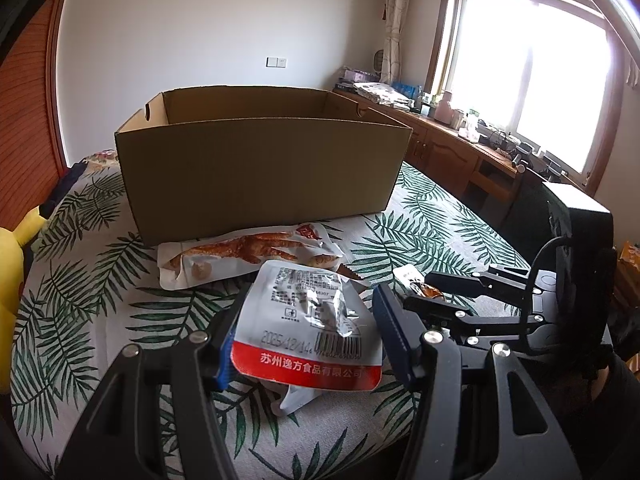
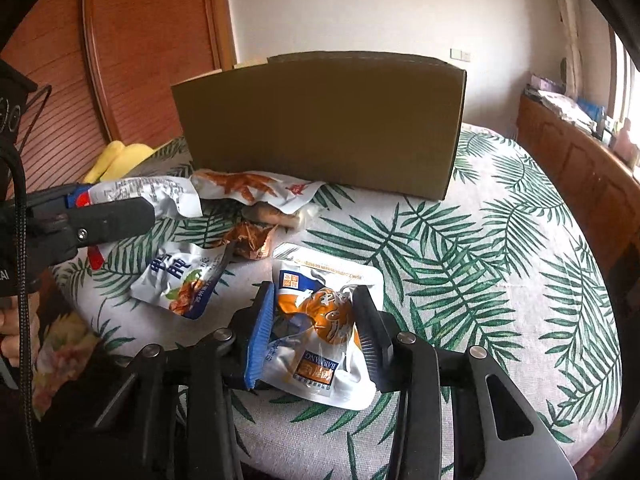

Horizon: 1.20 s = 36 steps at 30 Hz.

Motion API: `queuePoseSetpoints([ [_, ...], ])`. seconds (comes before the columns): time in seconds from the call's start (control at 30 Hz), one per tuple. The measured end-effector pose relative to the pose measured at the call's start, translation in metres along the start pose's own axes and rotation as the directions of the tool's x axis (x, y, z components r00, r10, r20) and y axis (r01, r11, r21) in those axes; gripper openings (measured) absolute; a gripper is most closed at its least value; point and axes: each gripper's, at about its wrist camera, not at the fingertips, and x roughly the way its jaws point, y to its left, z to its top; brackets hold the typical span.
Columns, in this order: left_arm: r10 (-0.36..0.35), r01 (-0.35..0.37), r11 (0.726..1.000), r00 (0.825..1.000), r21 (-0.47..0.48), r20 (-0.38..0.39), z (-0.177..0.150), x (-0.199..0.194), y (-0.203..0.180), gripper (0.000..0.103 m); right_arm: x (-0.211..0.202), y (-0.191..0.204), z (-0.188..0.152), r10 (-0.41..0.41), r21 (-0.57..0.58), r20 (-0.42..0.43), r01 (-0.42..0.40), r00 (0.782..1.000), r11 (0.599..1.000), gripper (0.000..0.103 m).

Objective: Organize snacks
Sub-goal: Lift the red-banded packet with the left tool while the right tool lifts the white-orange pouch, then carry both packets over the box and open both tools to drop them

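Observation:
An open cardboard box (image 1: 264, 168) stands on the leaf-print cloth (image 1: 432, 216); it also shows in the right wrist view (image 2: 328, 128). My left gripper (image 1: 308, 340) is shut on a silver and red snack packet (image 1: 308, 320), lifted off the cloth; it also shows in the right wrist view (image 2: 148, 194). My right gripper (image 2: 316, 332) is shut on a white, orange and blue snack packet (image 2: 320, 336) low over the cloth. A chicken-feet packet (image 1: 248, 256) lies in front of the box. A blue and white packet (image 2: 180, 280) and a brown wrapper (image 2: 248, 240) lie loose.
A yellow plush toy (image 1: 12, 264) lies at the left edge of the cloth. A wooden cabinet (image 1: 452, 148) with clutter runs under the window on the right. A wooden panel (image 2: 140, 60) stands behind on the left.

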Motion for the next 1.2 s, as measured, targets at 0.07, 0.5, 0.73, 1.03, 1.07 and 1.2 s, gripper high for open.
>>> queuePoseSetpoints([
  [0.07, 0.001, -0.001, 1.000, 1.000, 0.000, 0.001, 0.000, 0.000, 0.000, 0.058, -0.002, -0.001, 0.000, 0.004, 0.003, 0.008, -0.004, 1.000, 1.000, 0.039],
  [0.5, 0.003, -0.003, 1.000, 1.000, -0.010, 0.019, 0.002, -0.005, 0.003, 0.058, -0.017, -0.006, 0.007, 0.015, 0.015, 0.045, -0.016, 0.999, 1.000, 0.040],
  [0.73, 0.005, -0.005, 1.000, 0.999, -0.012, 0.039, 0.007, -0.009, 0.005, 0.058, -0.025, -0.006, 0.013, 0.005, 0.004, 0.065, -0.005, 0.998, 1.000, 0.040],
  [1.03, 0.009, -0.011, 1.000, 0.996, 0.023, 0.088, 0.035, -0.017, 0.003, 0.058, -0.039, -0.002, 0.040, -0.007, -0.051, 0.114, 0.013, 0.993, 0.999, 0.040],
  [1.07, 0.009, -0.011, 1.000, 0.995, 0.027, 0.096, 0.041, -0.018, 0.003, 0.058, -0.041, -0.001, 0.046, -0.007, -0.058, 0.122, 0.014, 0.992, 0.998, 0.040],
  [1.2, 0.006, -0.011, 0.999, 0.991, 0.040, 0.132, 0.065, -0.021, 0.005, 0.058, -0.047, 0.000, 0.069, -0.005, -0.093, 0.161, 0.020, 0.987, 0.995, 0.040],
])
